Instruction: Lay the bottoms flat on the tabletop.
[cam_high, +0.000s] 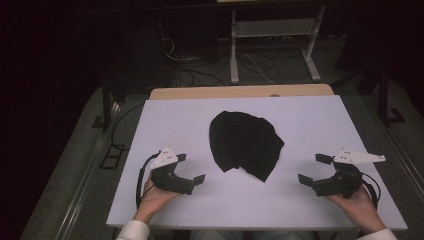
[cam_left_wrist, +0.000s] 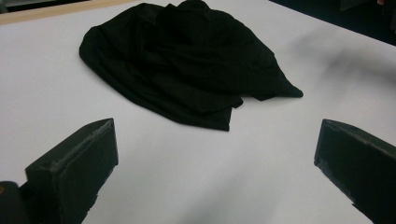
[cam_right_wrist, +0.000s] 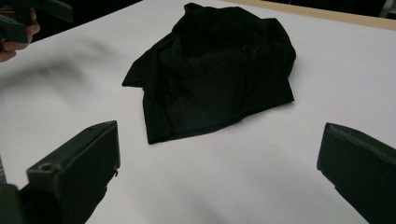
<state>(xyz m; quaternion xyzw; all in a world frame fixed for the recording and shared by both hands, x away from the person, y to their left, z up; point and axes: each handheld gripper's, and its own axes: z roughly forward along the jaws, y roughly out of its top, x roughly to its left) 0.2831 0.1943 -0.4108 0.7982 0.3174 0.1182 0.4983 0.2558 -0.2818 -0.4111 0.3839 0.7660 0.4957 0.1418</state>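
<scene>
A crumpled black cloth (cam_high: 245, 144) lies in a heap at the middle of the white table (cam_high: 310, 120). My left gripper (cam_high: 190, 168) rests near the front left, open, jaws wide apart and pointing toward the cloth with nothing between them. My right gripper (cam_high: 314, 169) sits at the front right, also open and empty, facing the cloth from the other side. The left gripper view has the cloth (cam_left_wrist: 187, 60) ahead of its spread jaws. In the right gripper view the cloth (cam_right_wrist: 215, 70) lies ahead, and a hand with the other gripper (cam_right_wrist: 28, 18) is at the top left.
A bare wooden strip (cam_high: 240, 92) runs along the table's far edge. Behind it are a white metal stand (cam_high: 272, 40) and tangled cables (cam_high: 200, 70) on a dark floor. White table surface surrounds the cloth on all sides.
</scene>
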